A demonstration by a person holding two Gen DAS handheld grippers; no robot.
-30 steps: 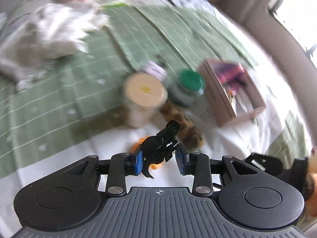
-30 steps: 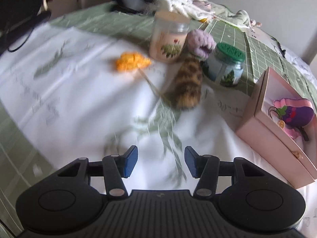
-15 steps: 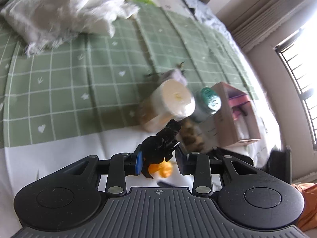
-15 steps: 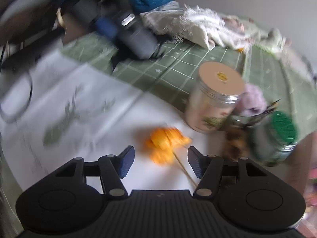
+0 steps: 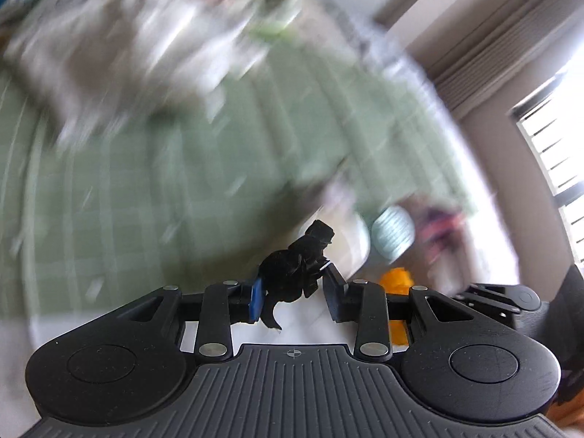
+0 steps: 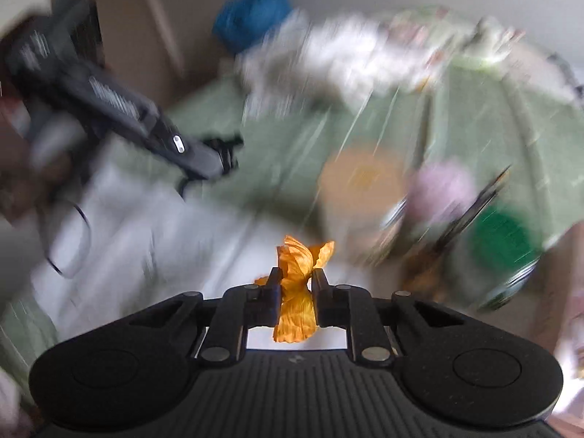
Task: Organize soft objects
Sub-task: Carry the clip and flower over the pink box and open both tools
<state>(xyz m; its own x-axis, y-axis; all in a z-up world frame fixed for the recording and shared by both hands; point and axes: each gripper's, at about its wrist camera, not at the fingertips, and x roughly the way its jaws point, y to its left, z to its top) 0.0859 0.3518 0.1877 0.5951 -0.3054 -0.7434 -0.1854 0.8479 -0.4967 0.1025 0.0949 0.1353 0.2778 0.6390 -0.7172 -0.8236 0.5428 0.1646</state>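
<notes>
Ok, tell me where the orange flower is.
In the right wrist view, the orange flower sits pinched in the right gripper, left of the blurred tan-lidded jar.

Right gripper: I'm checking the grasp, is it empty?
No, the right gripper is shut on the orange crinkled flower, pinched between its fingers.

A home bedroom: green checked bedspread (image 5: 182, 182), rumpled white blanket (image 6: 350, 54), curtained window (image 5: 551, 153).

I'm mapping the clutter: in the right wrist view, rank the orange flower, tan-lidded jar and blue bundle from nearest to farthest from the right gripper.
1. Orange flower, pinched in the right gripper.
2. Tan-lidded jar, ahead, slightly right.
3. Blue bundle, far back, by the wall.
</notes>
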